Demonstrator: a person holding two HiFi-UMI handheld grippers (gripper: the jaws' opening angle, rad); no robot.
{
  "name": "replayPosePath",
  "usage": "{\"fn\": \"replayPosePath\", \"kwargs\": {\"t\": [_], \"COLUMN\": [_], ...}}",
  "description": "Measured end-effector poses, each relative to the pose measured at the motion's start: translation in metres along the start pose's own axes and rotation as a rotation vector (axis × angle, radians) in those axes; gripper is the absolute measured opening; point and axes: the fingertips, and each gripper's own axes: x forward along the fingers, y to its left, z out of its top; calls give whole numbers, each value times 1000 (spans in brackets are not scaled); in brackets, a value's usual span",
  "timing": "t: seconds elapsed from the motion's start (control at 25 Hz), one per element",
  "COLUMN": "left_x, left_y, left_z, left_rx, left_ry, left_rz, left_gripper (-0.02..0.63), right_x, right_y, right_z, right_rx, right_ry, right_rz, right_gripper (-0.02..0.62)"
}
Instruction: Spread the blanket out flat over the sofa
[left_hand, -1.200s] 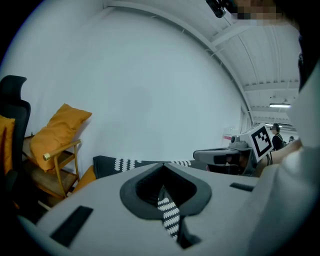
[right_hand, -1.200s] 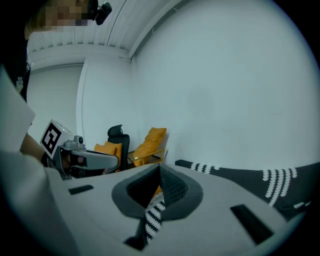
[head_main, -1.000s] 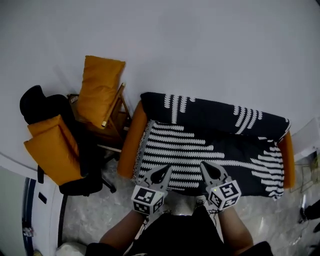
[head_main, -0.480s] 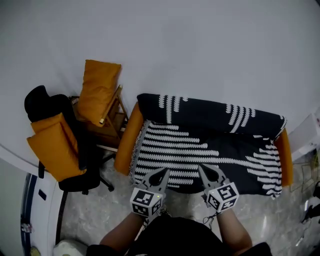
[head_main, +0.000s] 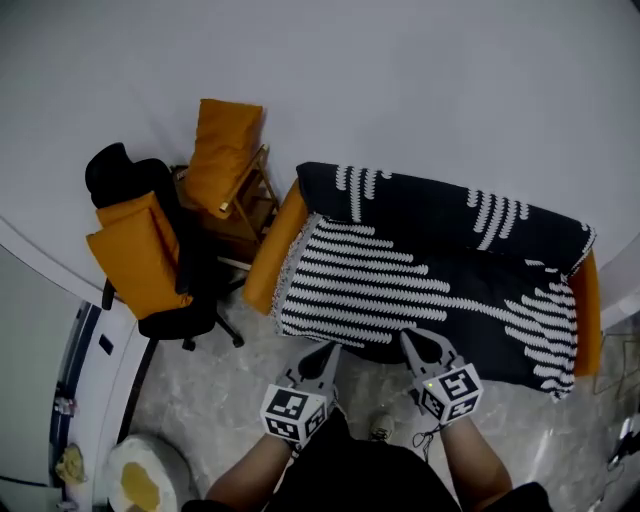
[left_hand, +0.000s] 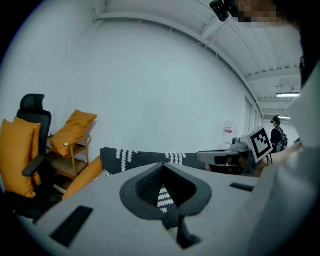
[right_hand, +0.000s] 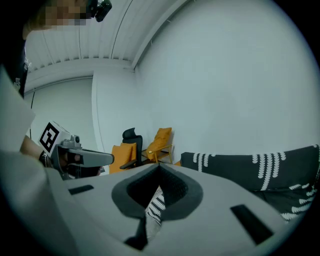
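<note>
Forearms (head_main: 245, 478) of the person come in from the bottom edge of the head view, with one gripper in each hand. The left gripper (head_main: 321, 354) has its jaws closed together, and in its own view a small piece of striped cloth sits between the pads. The right gripper (head_main: 413, 341) is closed in the same way. In its own view a fold of the same cloth, with a pale fringe, is pinched between the pads and hangs below them.

Both tips are at the front edge of the blanket (head_main: 430, 290) (black cloth with rows of white marks), near the middle of that edge and a little apart from each other. Under them is a grey marbled floor (head_main: 200, 390).

The blanket lies over the sofa (head_main: 270, 260) and covers the seat and the backrest. Only the orange armrests show, one at each end.

Just beside the left armrest stands a wooden chair (head_main: 243, 225) with an orange cushion (head_main: 225, 150) leaning on it. Further left is a black office chair (head_main: 112, 172) that carries a second orange cushion (head_main: 138, 250). Behind everything is a plain white wall (head_main: 400, 80).
</note>
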Motion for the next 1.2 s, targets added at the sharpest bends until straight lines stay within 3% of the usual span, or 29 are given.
{"fn": "replayPosePath", "kwargs": {"t": [0.28, 0.52, 0.76, 1.2], "left_x": [-48, -76, -102, -102], "left_y": [16, 36, 64, 67], "left_z": [-17, -20, -25, -29], "left_rx": [-52, -67, -84, -77], "left_ry": [-12, -36, -42, -27], "left_rz": [126, 130, 76, -134], "left_gripper": [6, 6, 6, 6], "right_x": [5, 20, 30, -11], "right_y": [33, 70, 113, 116], "right_z": [-13, -19, -24, -27], "right_rx": [21, -9, -14, 33], "right_ry": [22, 47, 56, 32], "right_rz": [88, 106, 63, -193], "right_gripper": [3, 3, 3, 3]}}
